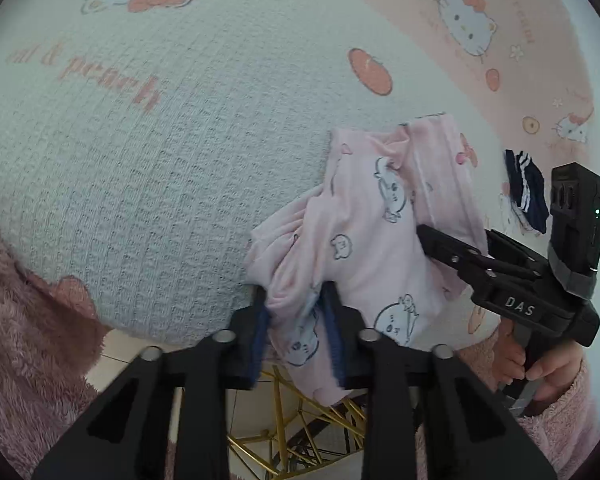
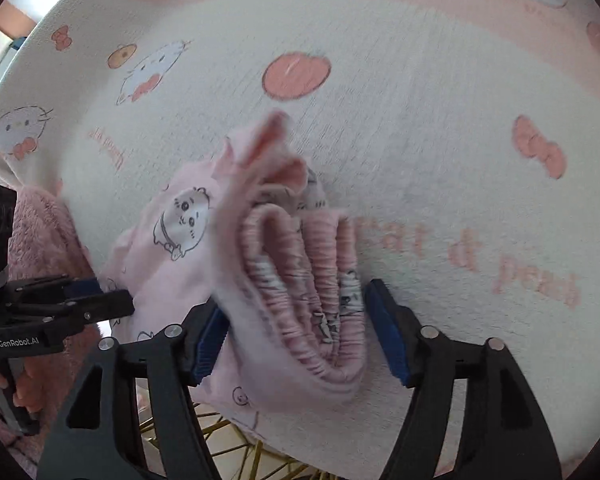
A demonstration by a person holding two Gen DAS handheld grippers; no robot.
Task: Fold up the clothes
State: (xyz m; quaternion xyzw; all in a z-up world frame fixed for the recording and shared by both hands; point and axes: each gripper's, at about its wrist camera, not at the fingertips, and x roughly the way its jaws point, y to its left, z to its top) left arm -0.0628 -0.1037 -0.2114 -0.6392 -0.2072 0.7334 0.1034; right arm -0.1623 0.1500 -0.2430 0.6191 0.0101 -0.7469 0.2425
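**Pink garment pinched at the near edge of the blanket**

The left wrist view alone shows a small dark navy item with white stripes (image 1: 526, 190) lying on the blanket at the right of the frame, well apart from the garment, and the person's hand (image 1: 540, 372) gripping the handle of the right gripper (image 1: 452, 240) at lower right. The right wrist view alone shows the garment's gathered elastic waistband (image 2: 312, 300), bunched in several ridged folds at the frame's centre.

Counted: one pink garment, two grippers, one navy striped item, one blanket.

The pink garment (image 1: 364, 240) is pale pink with small outlined cartoon animals; it lies crumpled, not flat, low and right of centre in the left wrist view, at the near edge of the cream and pink cat-and-peach printed blanket (image 1: 160, 160). Below that edge, gold wire legs (image 1: 300, 432) and pale floor show.

The left gripper (image 1: 296, 320) has its blue pads close together, clamped on a fold of the pink cloth. In the right wrist view the right gripper (image 2: 300, 332) stands wide apart, the waistband folds between its pads; the right pad is clear of the cloth, and whether the left pad touches it I cannot tell.
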